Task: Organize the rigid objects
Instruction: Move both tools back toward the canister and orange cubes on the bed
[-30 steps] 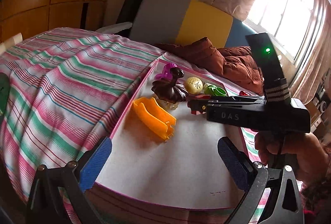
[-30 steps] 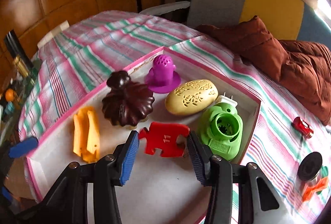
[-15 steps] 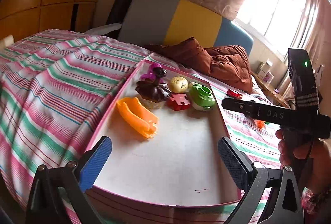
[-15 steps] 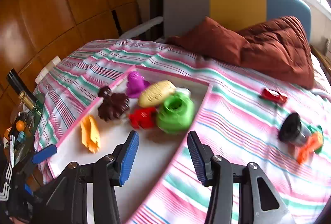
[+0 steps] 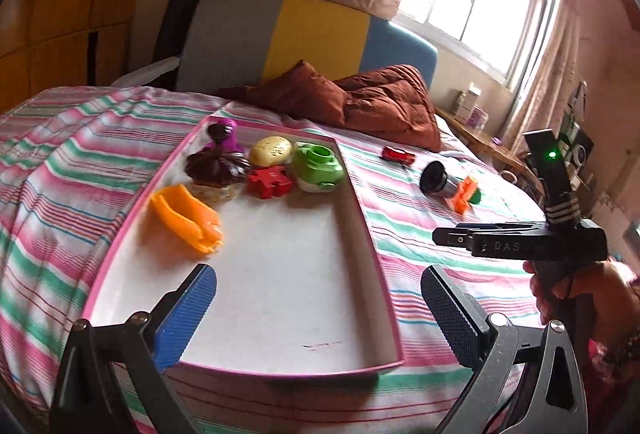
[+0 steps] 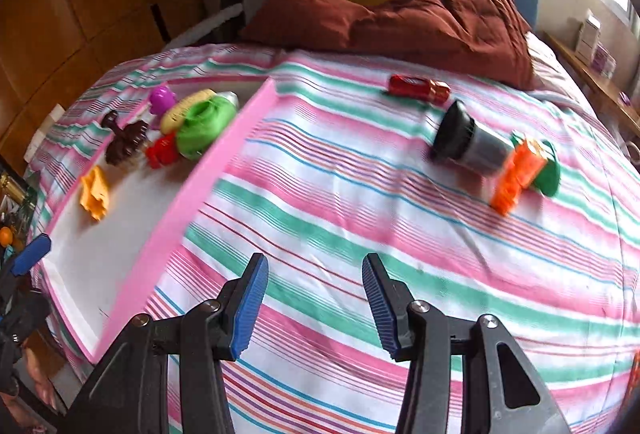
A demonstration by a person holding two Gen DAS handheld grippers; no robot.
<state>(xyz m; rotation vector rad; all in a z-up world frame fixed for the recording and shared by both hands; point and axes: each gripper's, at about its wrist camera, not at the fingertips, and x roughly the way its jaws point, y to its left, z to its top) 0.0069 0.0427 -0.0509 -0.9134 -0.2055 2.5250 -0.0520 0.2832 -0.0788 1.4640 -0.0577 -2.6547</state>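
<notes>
Left view: left gripper (image 5: 318, 310), jaws spread and empty, over the tray (image 5: 372, 250); only here a hand (image 5: 580, 294) grips the right tool | Right view: right gripper (image 6: 316, 298), jaws apart and empty, above the striped bed (image 6: 360, 234) | cylinder (image 6: 468, 143) lies on the bed right of the tray, black end toward the red car (image 6: 418, 88), orange piece (image 6: 520, 173) at its other end.
</notes>
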